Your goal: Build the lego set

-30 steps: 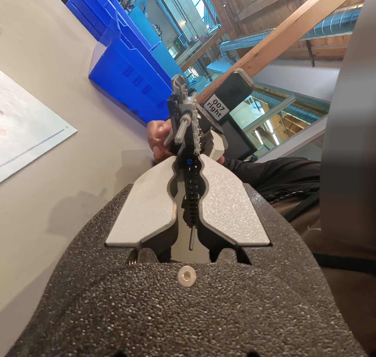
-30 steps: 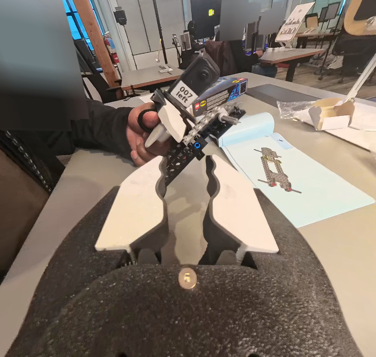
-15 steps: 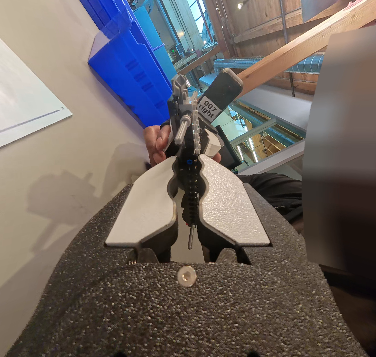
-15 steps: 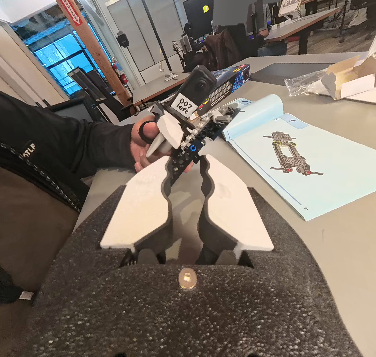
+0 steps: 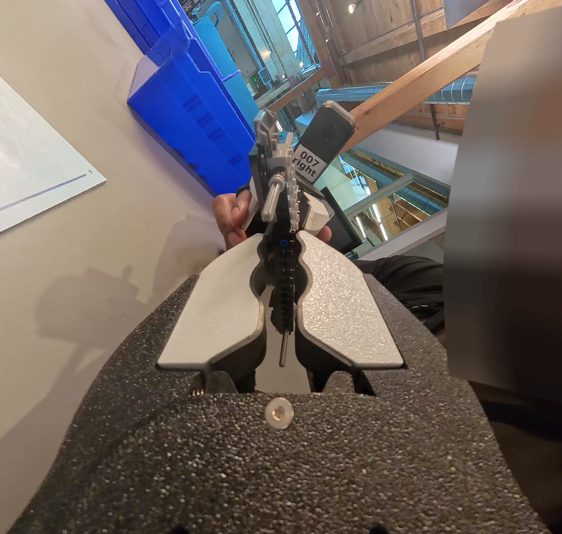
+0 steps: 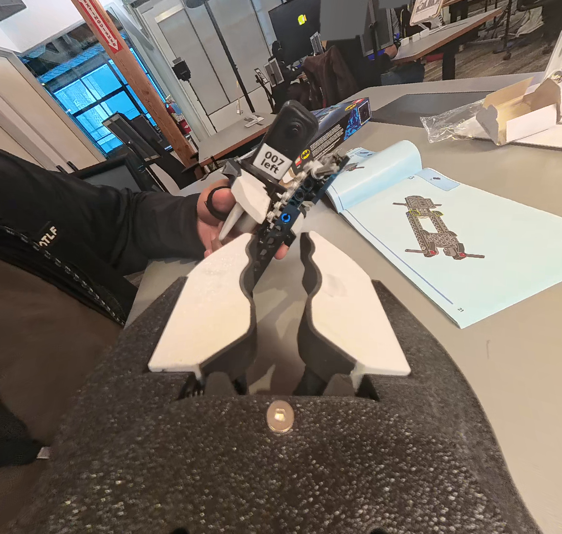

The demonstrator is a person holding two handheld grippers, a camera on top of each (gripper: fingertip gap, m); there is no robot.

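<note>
Left gripper point(image 5: 281, 242): jaws nearly closed, pads pressed on black brick-built frame point(image 5: 284, 279) w/ grey axles & a blue pin, held up off the surface point(image 5: 91, 245).

Right gripper point(image 6: 278, 239): jaws part open; frame's near end lies against left pad, right pad stands clear of it, so no grip.

Open instruction booklet point(image 6: 441, 239) flat on surface to the right, dark toy box point(image 6: 340, 130) beyond it, plastic bag & small carton point(image 6: 517, 115) far right. Blue bins point(image 5: 188, 93) far left in left wrist view.
</note>
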